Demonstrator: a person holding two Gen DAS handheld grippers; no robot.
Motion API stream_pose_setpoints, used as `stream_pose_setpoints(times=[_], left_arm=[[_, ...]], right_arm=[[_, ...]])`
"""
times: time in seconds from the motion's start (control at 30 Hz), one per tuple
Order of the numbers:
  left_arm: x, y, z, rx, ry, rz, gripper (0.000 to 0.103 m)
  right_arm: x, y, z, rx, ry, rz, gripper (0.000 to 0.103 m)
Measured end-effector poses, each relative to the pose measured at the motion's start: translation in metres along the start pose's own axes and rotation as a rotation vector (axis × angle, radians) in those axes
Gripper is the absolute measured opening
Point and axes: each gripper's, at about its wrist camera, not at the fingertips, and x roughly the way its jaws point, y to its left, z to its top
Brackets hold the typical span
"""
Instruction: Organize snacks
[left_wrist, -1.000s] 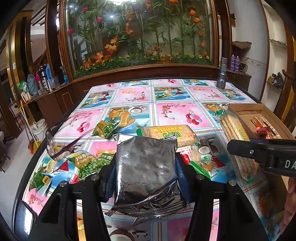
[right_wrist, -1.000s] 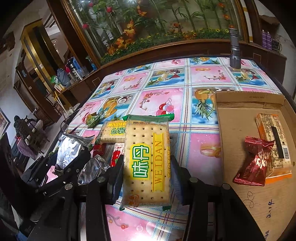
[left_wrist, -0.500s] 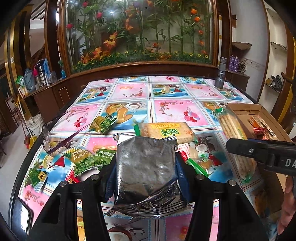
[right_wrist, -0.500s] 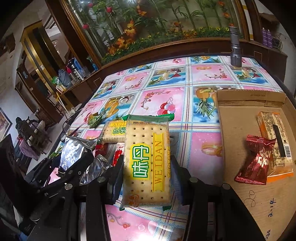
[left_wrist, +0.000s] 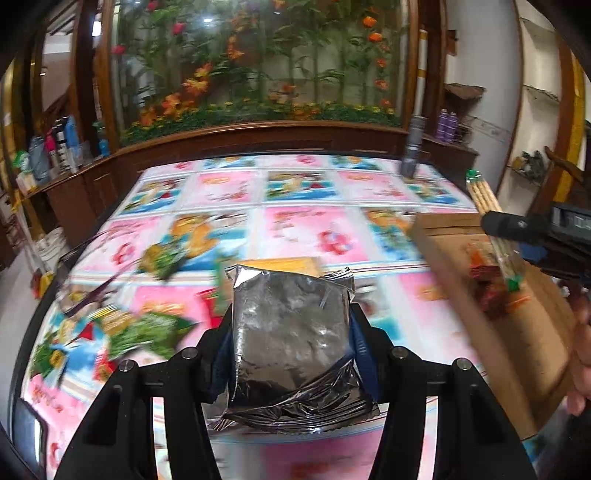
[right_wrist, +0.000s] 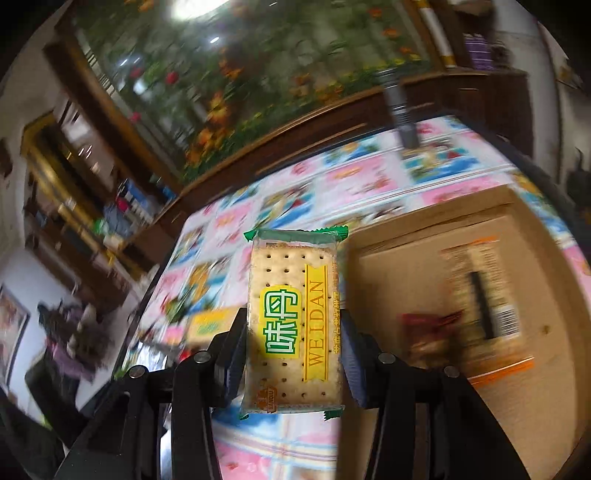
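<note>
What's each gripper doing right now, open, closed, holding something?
Left gripper: closed on the silver foil packet, held above the table.
Right gripper: closed on the Weldan cracker pack, near the cardboard box.

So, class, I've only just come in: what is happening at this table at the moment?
A person is sorting snacks with a gripper in each hand. The left gripper is clamped on a silver foil packet, held above the patterned tablecloth. The right gripper grips a Weidan cracker pack beside the open cardboard box, which already holds a couple of snacks. More packets lie on the table; the view is motion-blurred.
</note>
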Motion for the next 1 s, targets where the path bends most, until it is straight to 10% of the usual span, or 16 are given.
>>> stream_pose_setpoints(times=[0.4, 0.63, 0.83, 1.0], left_arm=[[0.004, -0.138, 0.010, 0.080, 0.096, -0.352, 0.055], [0.016, -0.136, -0.007, 0.147, 0.133, -0.305, 0.055], [0.038, -0.061, -0.009, -0.080, 0.280, -0.271, 0.055], [0.051, -0.069, -0.017, -0.078, 0.347, -0.301, 0.065]], right_arm=[[-0.036, -0.102, 0.029, 0.188, -0.051, -0.271, 0.049], [-0.024, -0.103, 0.025, 0.164, 0.010, -0.326, 0.049], [-0.024, -0.104, 0.025, 0.175, -0.001, -0.311, 0.049], [-0.025, -0.100, 0.024, 0.179, -0.012, -0.283, 0.049]])
